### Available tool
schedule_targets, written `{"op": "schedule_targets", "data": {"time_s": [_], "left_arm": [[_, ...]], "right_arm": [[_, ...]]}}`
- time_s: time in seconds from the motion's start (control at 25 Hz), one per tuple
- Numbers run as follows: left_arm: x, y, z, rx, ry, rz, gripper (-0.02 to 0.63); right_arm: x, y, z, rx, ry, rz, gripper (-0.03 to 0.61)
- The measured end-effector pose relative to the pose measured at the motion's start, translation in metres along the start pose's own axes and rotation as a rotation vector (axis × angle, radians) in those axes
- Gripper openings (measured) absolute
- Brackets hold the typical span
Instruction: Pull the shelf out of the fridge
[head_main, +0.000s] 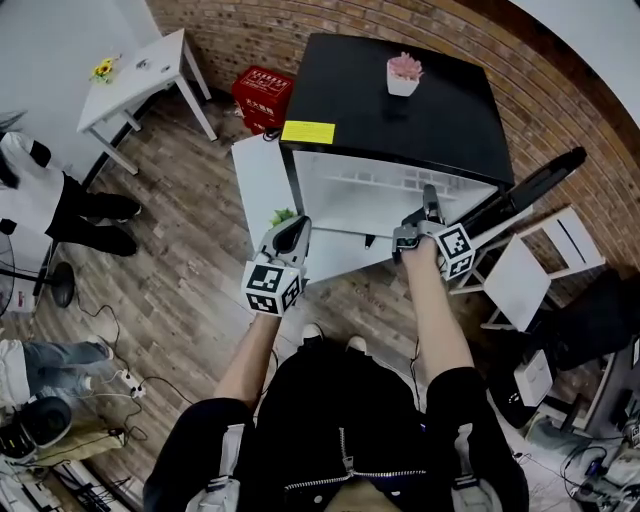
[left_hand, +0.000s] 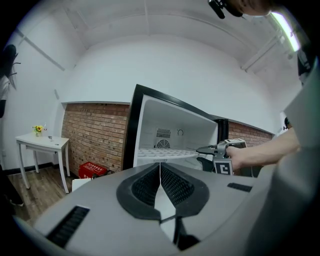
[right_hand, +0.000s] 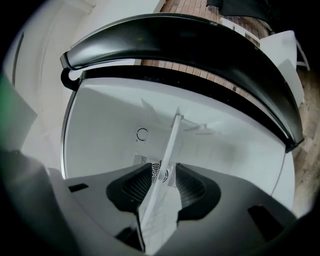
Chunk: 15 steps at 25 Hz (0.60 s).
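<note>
One black fridge (head_main: 400, 110) stands in front of you, with its door (head_main: 262, 185) swung wide to your left and a small potted plant (head_main: 404, 75) on top. The shelf (right_hand: 167, 165) sits inside the cabinet at about mid-height, running back toward the rear vent, and has not been drawn out. Your right gripper (head_main: 428, 208) is at the shelf's front edge, a little right of centre, rolled so the shelf crosses its view at a slant. Its jaws stand apart with the thin edge between them and a gap on each side, so there is no grip yet. Your left gripper (head_main: 292, 228) hangs low near the door, jaws together on nothing. Judgement: the step in hand is taking hold. Push in until the pads overlap the front rim properly, square the jaws to the shelf's plane, then close firmly. Pull straight toward yourself and keep it level, since a tilt would likely wedge it against the walls. If it sticks, try lifting the front slightly. Have the left gripper ready under the free side, because an off-centre hold may let the shelf swing.
</note>
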<state>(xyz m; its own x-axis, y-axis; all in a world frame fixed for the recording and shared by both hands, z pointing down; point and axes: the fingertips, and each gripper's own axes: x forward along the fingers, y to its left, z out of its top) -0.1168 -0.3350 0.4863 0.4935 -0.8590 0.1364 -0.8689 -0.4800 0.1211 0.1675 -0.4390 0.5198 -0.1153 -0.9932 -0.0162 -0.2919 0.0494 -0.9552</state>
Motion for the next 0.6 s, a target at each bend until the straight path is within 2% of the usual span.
{"op": "schedule_targets", "data": {"time_s": [0.28,0.48,0.6], "left_arm": [[-0.004,0.007,-0.002,-0.002,0.008,0.012,0.022],[-0.006,0.008,-0.004,-0.004,0.012,0.012,0.023],[-0.009,0.007,-0.005,-0.006,0.009,0.011,0.022]], "right_arm": [[0.019,-0.008,0.007,0.093,-0.051,0.0,0.105],[0.026,-0.007,0.009,0.116,-0.066,0.024,0.03],[0.024,-0.006,0.008,0.145,-0.057,0.038,0.02]]}}
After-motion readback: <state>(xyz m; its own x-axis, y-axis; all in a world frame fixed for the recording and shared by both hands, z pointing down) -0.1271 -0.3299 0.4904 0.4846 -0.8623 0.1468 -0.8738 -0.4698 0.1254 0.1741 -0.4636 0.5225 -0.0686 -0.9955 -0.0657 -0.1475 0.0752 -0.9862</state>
